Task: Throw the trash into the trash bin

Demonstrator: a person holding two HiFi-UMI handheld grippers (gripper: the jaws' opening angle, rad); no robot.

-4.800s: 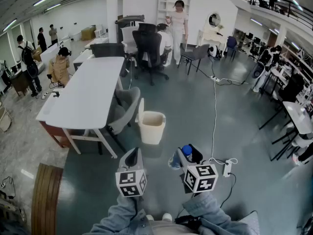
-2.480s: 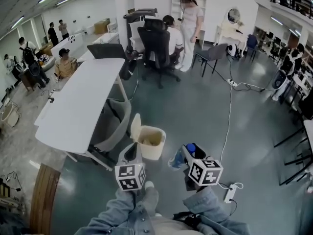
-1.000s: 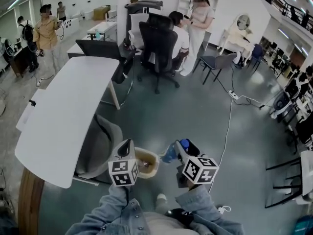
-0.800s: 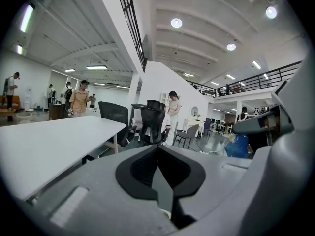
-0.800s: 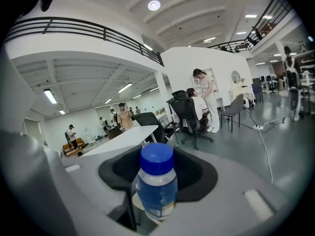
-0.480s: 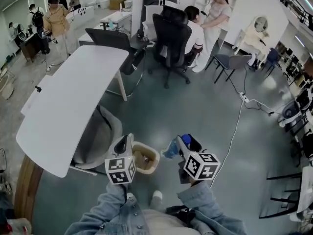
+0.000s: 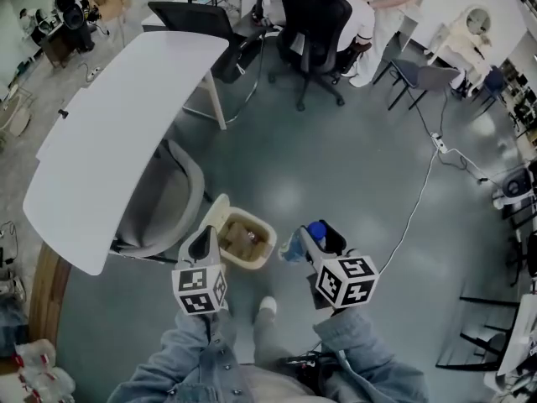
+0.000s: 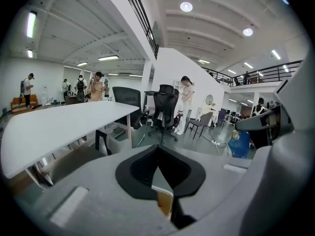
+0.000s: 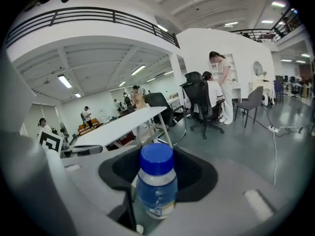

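two grippers, one in each of my hands, above a grey floor (image 7: pixel 336 166).
1. left gripper (image 7: pixel 204 238): jaws drawn together to a thin slit, nothing between them. its tip sits at the near rim of the trash bin.
2. right gripper (image 7: pixel 317 235): jaws wide, clamped on a clear bottle (image 9: pixel 156 191) with a blue cap (image 9: pixel 157 157), which stands upright between the pads.
3. trash bin (image 7: pixel 220 215): cream, open-topped, on the floor between my two grippers and nearer the left one. brownish waste lies inside. the bottle is just right of the rim, beside the opening rather than over it.
4. grey chair (image 7: pixel 164 204): just left of the bin, tucked under a white table (image 7: pixel 117 133).
5. my shoe (image 7: pixel 267 306): on the floor, near side of the bin.
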